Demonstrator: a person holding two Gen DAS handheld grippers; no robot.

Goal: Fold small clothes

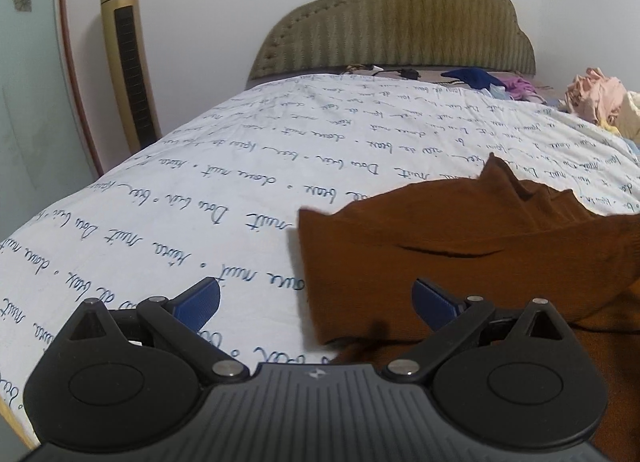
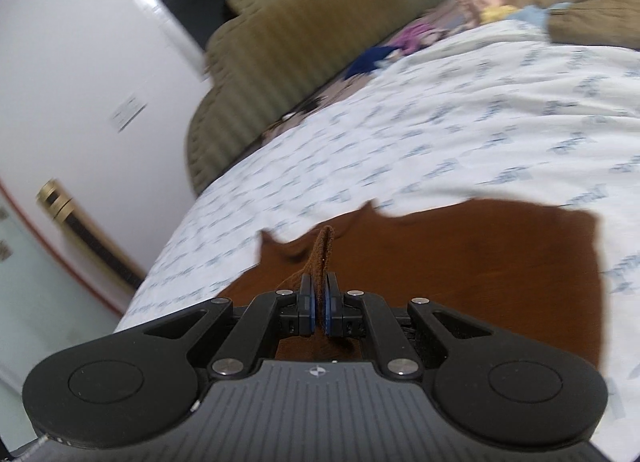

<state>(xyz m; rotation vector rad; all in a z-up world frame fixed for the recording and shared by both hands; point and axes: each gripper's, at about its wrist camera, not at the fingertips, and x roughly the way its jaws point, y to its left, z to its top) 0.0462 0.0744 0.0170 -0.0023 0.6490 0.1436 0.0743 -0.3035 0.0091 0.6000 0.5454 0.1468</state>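
A rust-brown knitted garment point(image 1: 472, 246) lay on the bed's white quilt printed with blue handwriting point(image 1: 224, 166), near the foot edge closest to the cameras and toward the bed's right side as the left wrist view showed it. Part of it stood lifted, its upper hem rising in jagged peaks above the quilt.

The left tool point(image 1: 316, 302) hung with its blue-padded fingers point(image 1: 200, 300) spread wide apart and gripping nothing; one finger stood over bare quilt, the other over the brown cloth.

The right tool point(image 2: 319, 308) had its jaws pressed together on a narrow fold of the same brown garment point(image 2: 460, 274), and a strip of fabric stuck up from between the pads. That view was blurred.

At the head edge rose an olive ribbed upholstered headboard point(image 1: 396, 22). A pile of pink and cream clothes point(image 1: 600, 102) sat near the far right corner, with a dark blue cloth point(image 1: 472, 77) beside it. A gold tower fan point(image 1: 126, 58) stood against the wall beyond the bed's left edge.
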